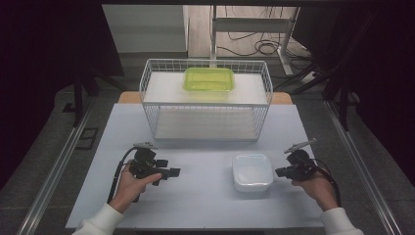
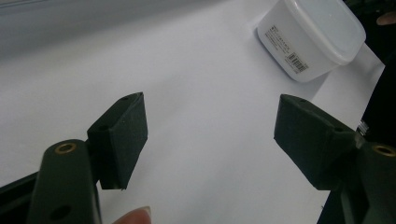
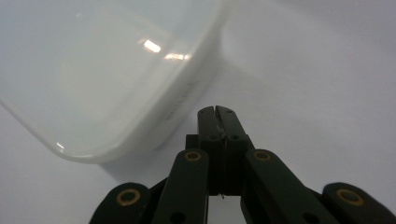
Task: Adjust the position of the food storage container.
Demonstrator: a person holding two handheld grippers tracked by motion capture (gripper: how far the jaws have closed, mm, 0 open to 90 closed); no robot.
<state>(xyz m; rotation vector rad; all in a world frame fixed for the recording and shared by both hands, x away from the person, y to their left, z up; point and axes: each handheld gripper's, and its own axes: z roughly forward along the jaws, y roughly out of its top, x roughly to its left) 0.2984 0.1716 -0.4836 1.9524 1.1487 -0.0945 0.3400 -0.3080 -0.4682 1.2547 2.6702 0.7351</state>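
two hand-held grippers flank the white lidded container (image 1: 252, 172) on the table (image 1: 205, 196): left hand-held gripper (image 1: 172, 172) spread empty, right hand-held gripper (image 1: 278, 172) pinched together just beside it; wire basket (image 1: 205, 105) with green container (image 1: 209, 79) behind.

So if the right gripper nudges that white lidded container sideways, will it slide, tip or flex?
The white container is low and wide with a flat lid, so it would probably slide rather than tip. Its glossy plastic looks stiff and likely slippery for the fingers. It probably weighs little; whether anything is inside cannot be told.

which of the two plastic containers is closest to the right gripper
The white lidded plastic container on the table, just beside the right gripper; the green plastic container sits far off on the wire rack.
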